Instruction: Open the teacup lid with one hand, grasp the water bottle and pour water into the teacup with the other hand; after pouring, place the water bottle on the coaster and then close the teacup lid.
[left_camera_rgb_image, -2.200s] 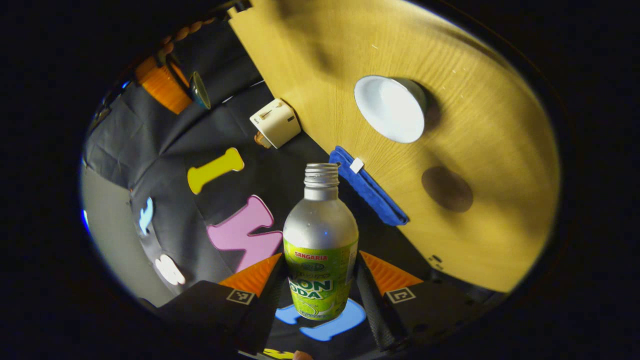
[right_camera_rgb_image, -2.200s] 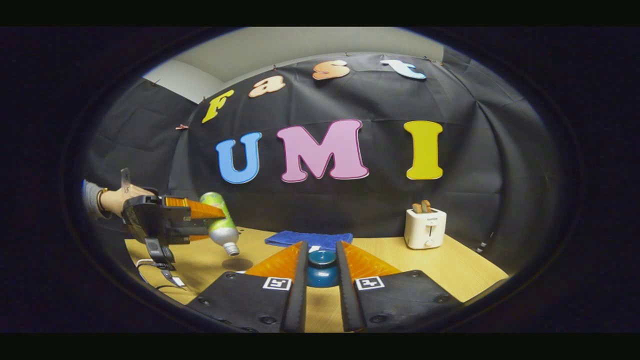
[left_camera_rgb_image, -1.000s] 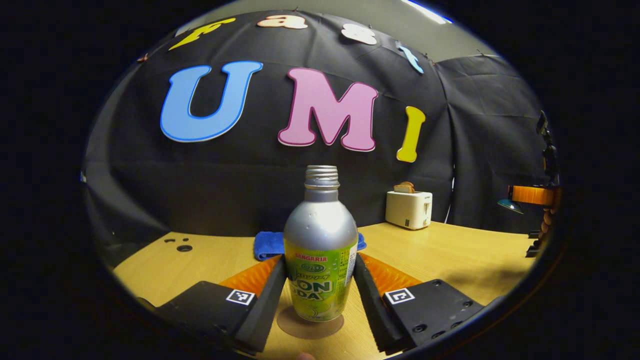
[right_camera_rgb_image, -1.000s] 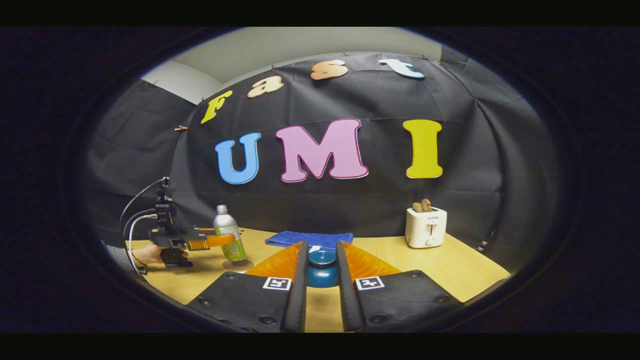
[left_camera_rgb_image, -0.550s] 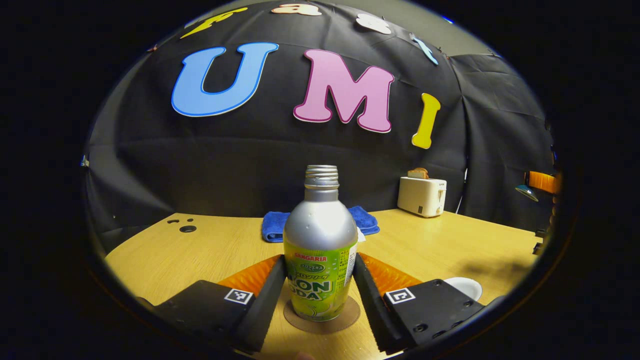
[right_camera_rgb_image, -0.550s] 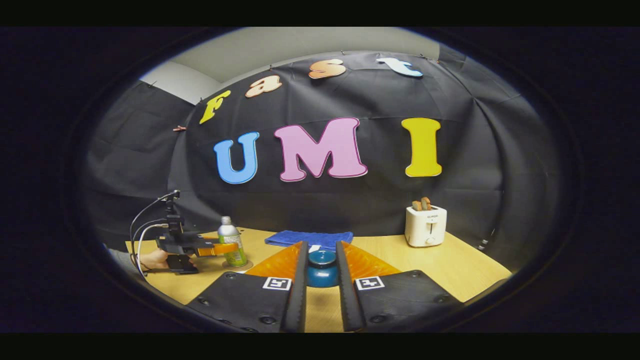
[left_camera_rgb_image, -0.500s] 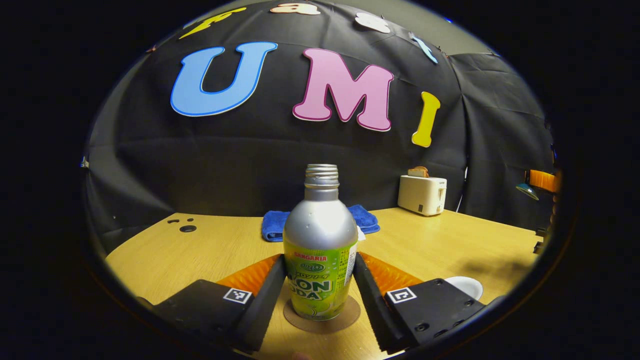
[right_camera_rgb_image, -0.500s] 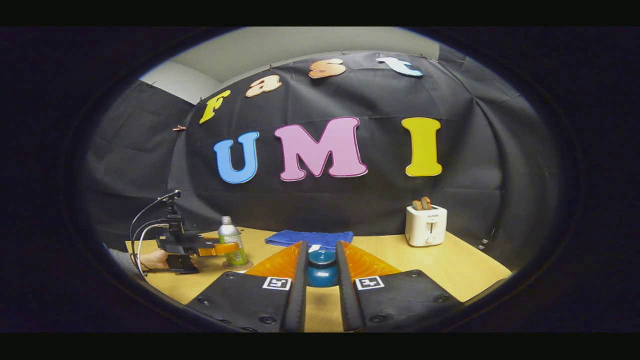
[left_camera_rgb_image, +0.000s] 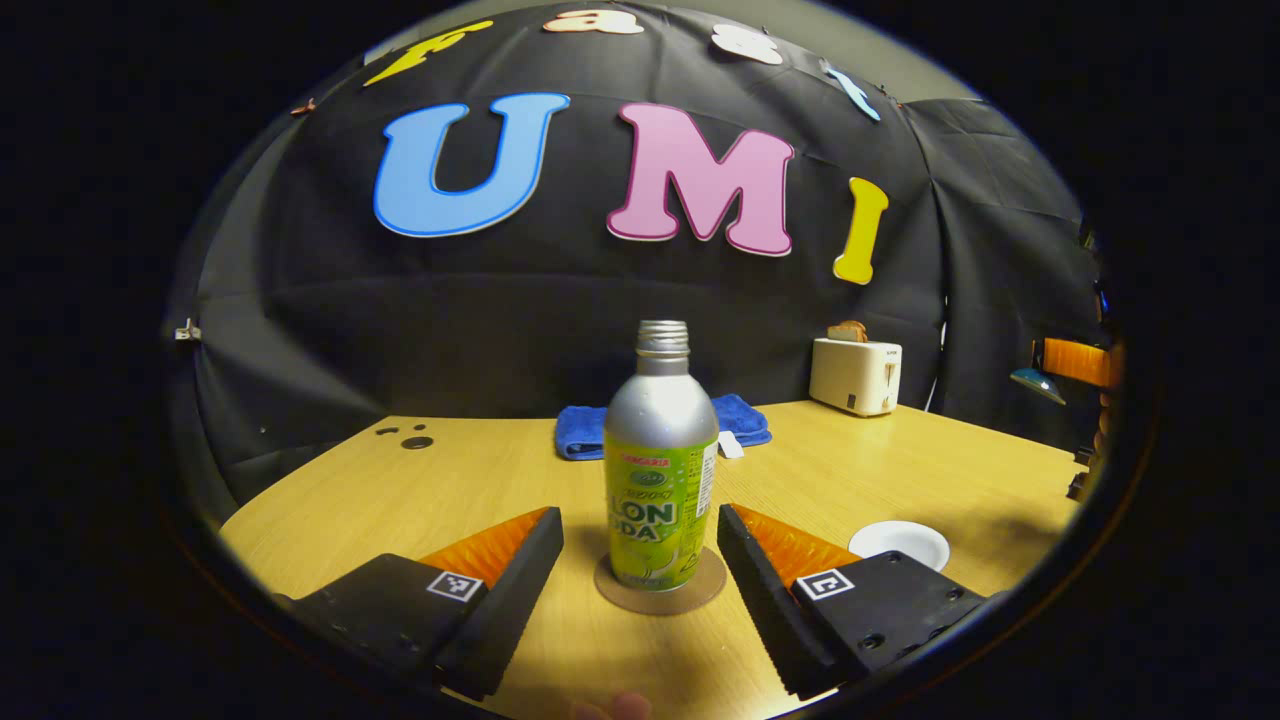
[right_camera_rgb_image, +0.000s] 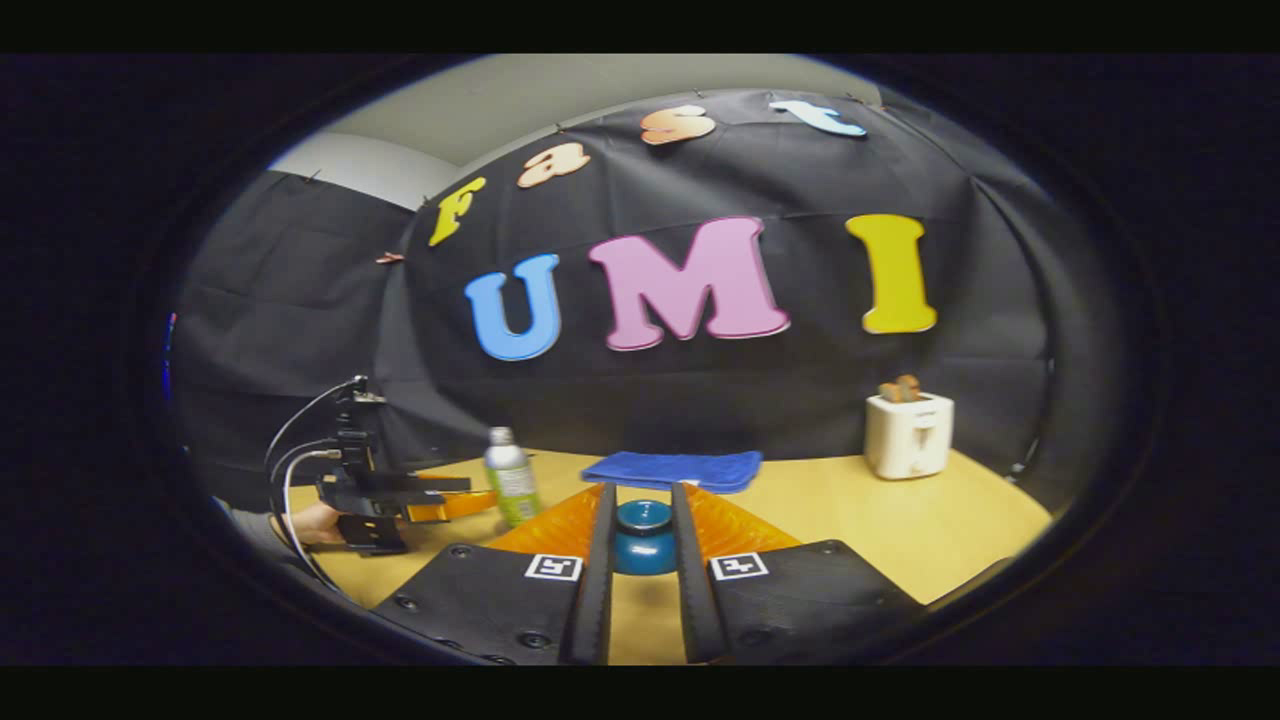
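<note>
Soda bottle (left_camera_rgb_image: 661, 455) upright on the coaster (left_camera_rgb_image: 661, 592).
Left gripper (left_camera_rgb_image: 640, 545) level, fingers spread clear of it; right gripper (right_camera_rgb_image: 640, 530) level, clamped on the blue teacup lid (right_camera_rgb_image: 644, 536).

The left gripper view sits low over the table (left_camera_rgb_image: 420, 500), facing the far wall, with the water bottle (left_camera_rgb_image: 660, 470) close ahead. The right gripper view also faces that wall — from lower and farther right. Both views share the blue cloth (right_camera_rgb_image: 672, 469), the toaster (right_camera_rgb_image: 908, 434) at far right, and the bottle — small at left in the right gripper view.
</note>
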